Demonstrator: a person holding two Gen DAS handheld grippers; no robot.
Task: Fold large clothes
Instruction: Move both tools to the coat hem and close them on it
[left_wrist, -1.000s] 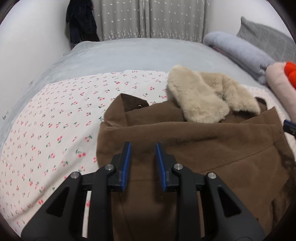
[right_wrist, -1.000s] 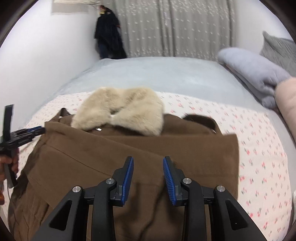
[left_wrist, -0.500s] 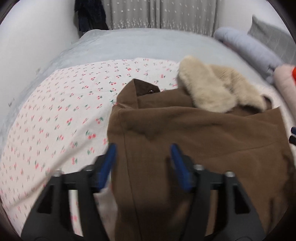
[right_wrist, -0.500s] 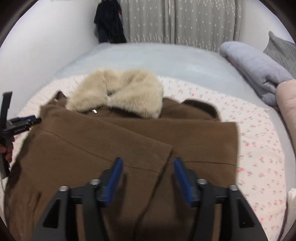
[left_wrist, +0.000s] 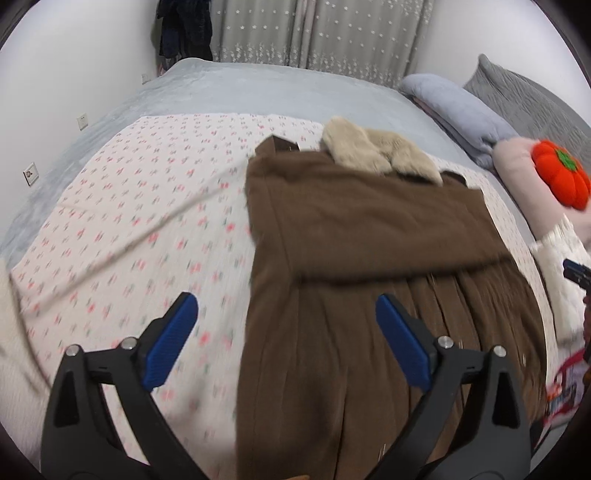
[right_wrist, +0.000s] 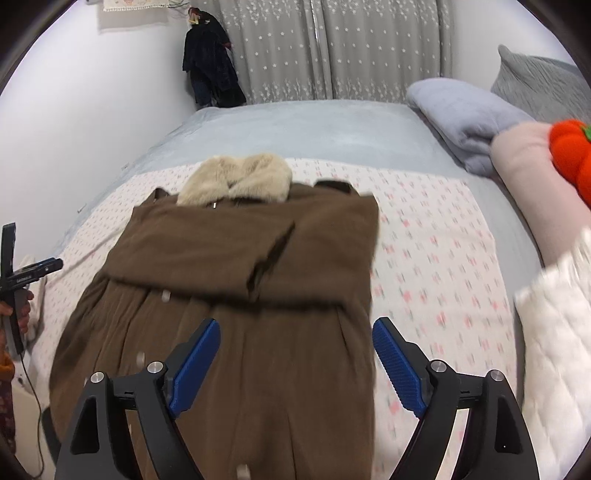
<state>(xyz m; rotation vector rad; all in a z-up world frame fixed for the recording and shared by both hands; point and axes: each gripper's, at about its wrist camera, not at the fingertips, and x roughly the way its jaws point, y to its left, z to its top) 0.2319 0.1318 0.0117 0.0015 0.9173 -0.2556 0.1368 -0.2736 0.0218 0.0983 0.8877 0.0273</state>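
A long brown coat (left_wrist: 369, 236) (right_wrist: 236, 266) with a beige fur collar (left_wrist: 376, 153) (right_wrist: 236, 177) lies flat on a cherry-print sheet (left_wrist: 147, 206) (right_wrist: 436, 236), both sleeves folded across its chest. My left gripper (left_wrist: 286, 336) hangs above the coat's left lower edge, its jaws still opening, nothing between the blue pads. My right gripper (right_wrist: 295, 360) hovers over the coat's lower right part, jaws also opening and empty. The other gripper's tip shows at the frame edge in each wrist view (left_wrist: 578, 271) (right_wrist: 33, 271).
A grey blanket (right_wrist: 306, 129) covers the bed behind the sheet. Folded grey bedding (right_wrist: 465, 118), a pink pillow (right_wrist: 524, 166) and an orange pumpkin cushion (left_wrist: 561, 177) sit at the right. White quilted fabric (right_wrist: 554, 332) lies near the right edge. Dark clothes (right_wrist: 210, 70) hang by the curtain.
Both grippers let go of the folded sleeves, spread their jaws wide and pulled back and up toward the coat's hem, so more of the skirt shows.
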